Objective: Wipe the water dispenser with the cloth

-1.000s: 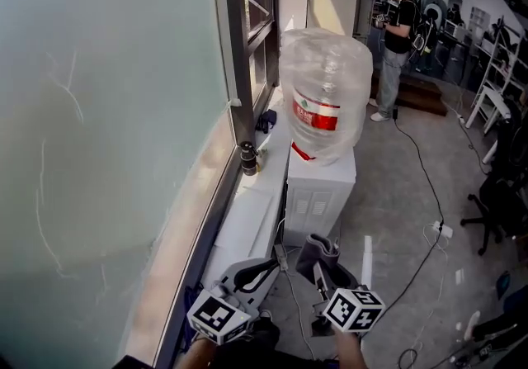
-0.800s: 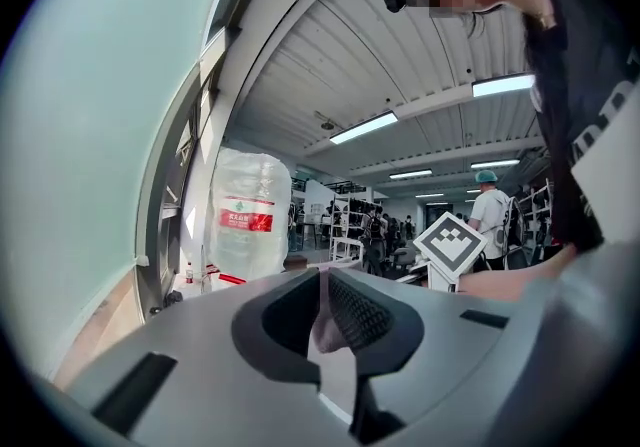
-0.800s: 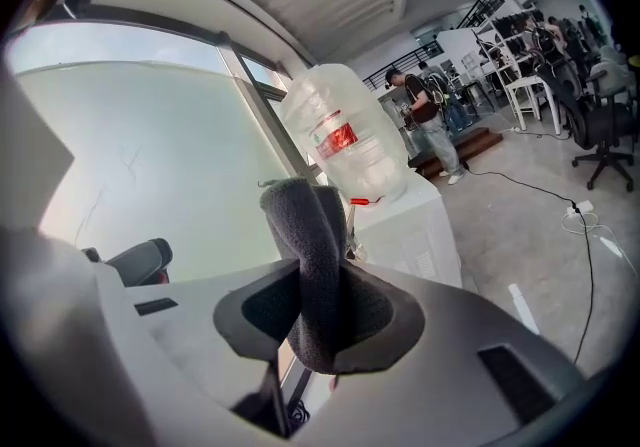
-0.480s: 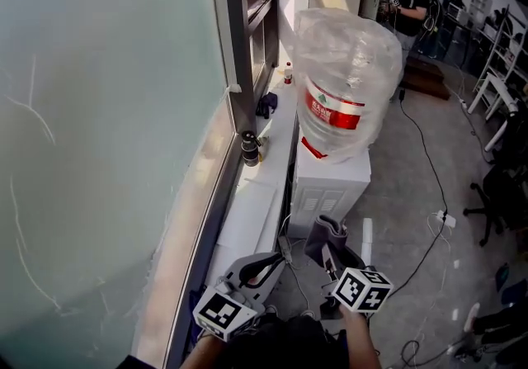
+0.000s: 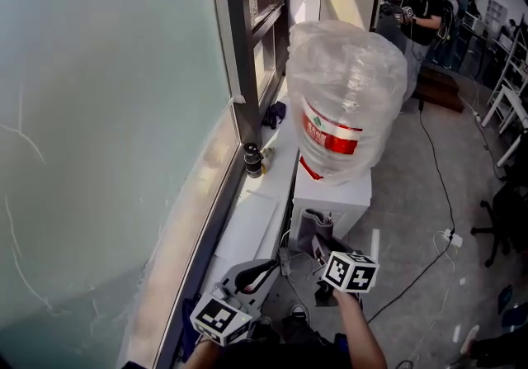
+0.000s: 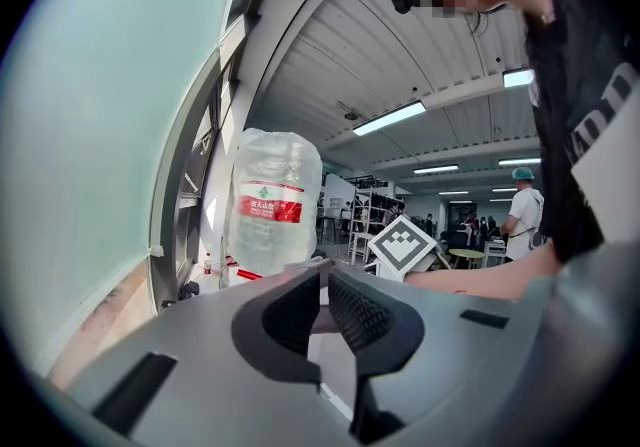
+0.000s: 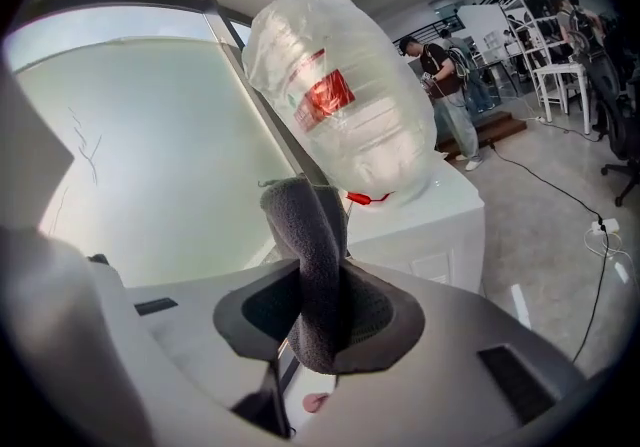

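The white water dispenser (image 5: 330, 194) stands by the window sill, topped by a large bottle (image 5: 345, 99) wrapped in clear plastic with a red label. My right gripper (image 5: 318, 242) is shut on a dark grey cloth (image 5: 312, 229), held just in front of the dispenser's lower front. In the right gripper view the cloth (image 7: 315, 255) sticks up between the jaws, with the dispenser (image 7: 430, 220) and the bottle (image 7: 345, 100) close ahead. My left gripper (image 5: 262, 272) hangs lower left, jaws shut with nothing between them; the bottle (image 6: 272, 200) shows beyond them.
A frosted window (image 5: 99, 111) and white sill (image 5: 256, 219) run along the left, with a small dark bottle (image 5: 252, 161) on the sill. Cables (image 5: 437, 219) lie on the grey floor. A person (image 5: 425, 8) stands at the back right near shelving.
The view has come closer to the dispenser. My right gripper has carried the cloth forward and up toward the dispenser's front. The left gripper stays low.
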`<state>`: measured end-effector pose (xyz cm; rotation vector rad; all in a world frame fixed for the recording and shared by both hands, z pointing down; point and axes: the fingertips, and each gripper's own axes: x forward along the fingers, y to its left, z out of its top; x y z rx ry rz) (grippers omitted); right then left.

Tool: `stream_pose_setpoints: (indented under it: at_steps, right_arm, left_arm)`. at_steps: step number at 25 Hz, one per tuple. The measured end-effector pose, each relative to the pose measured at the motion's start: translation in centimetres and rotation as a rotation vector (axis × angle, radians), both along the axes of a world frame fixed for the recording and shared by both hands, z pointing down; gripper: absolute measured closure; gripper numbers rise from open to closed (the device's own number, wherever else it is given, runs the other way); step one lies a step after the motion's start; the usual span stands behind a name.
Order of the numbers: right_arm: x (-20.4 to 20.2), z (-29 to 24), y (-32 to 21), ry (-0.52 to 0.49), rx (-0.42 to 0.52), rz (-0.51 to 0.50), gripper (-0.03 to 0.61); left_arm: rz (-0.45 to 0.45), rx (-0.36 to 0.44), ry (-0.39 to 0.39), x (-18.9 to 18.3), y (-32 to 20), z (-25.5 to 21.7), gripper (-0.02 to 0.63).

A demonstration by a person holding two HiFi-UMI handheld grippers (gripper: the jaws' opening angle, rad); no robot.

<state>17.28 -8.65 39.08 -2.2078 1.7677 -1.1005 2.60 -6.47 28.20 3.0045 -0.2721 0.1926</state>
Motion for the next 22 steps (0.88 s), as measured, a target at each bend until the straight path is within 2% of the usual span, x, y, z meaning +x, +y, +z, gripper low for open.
stream_pose_setpoints:
  at_steps: [6, 14, 18, 22]
  right_arm:
    - [4.1, 2.8, -4.9, -0.065, -0.039, -0.004, 0.479]
    - [7.3, 7.6, -10.7, -0.319, -0.066, 0.061, 0.479]
    - [9.8, 9.7, -10.8, -0.305, -0.13, 0.112, 0.479]
    - [13.0, 10.2, -9.0, -0.303, -0.137, 0.163, 0.479]
  left_arm:
    - [-0.06, 0.007, -0.033, 2.0, -1.4, 0.2, 0.578]
    - [-0.133, 0.004, -0.076, 2.7, -2.9, 0.6, 0.578]
    - [-0.144, 0.002, -0.105, 3.0, -3.1, 0.8, 0.578]
    - [-0.134, 0.0, -0.113, 3.8, -3.0, 1.0, 0.578]
